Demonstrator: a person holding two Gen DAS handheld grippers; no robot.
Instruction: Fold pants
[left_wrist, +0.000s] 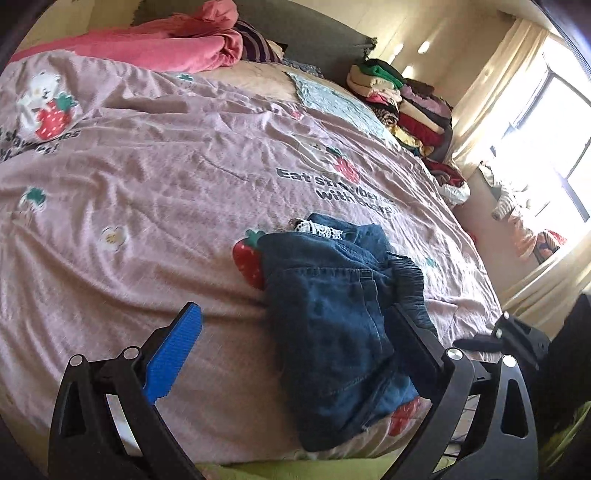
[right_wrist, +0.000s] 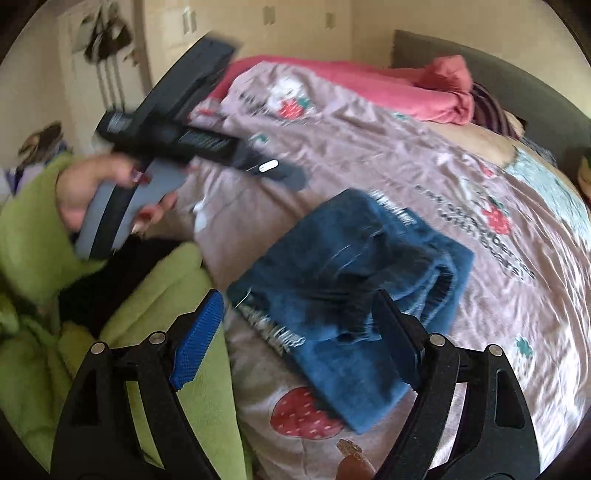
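Jeans (left_wrist: 332, 314) look folded near the bed (left_wrist: 147, 184) edge; both our left gripper (left_wrist: 295, 339) and right gripper (right_wrist: 295, 325) hang released, so we'd just pat it flat.

Bed (left_wrist: 147, 177) fills view, pink strawberry-print cover. Grey headboard (left_wrist: 314, 33) at 12 o'clock. Cream walls. Bright window (left_wrist: 561, 122) with pale curtain (left_wrist: 491, 92) at 2 o'clock, sunlight glaring. Clothes stack (left_wrist: 406, 107) near 1 o'clock.

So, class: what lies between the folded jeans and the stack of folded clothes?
In the left wrist view, only wrinkled pink bedspread with printed lettering separates the jeans from the clothes stack.
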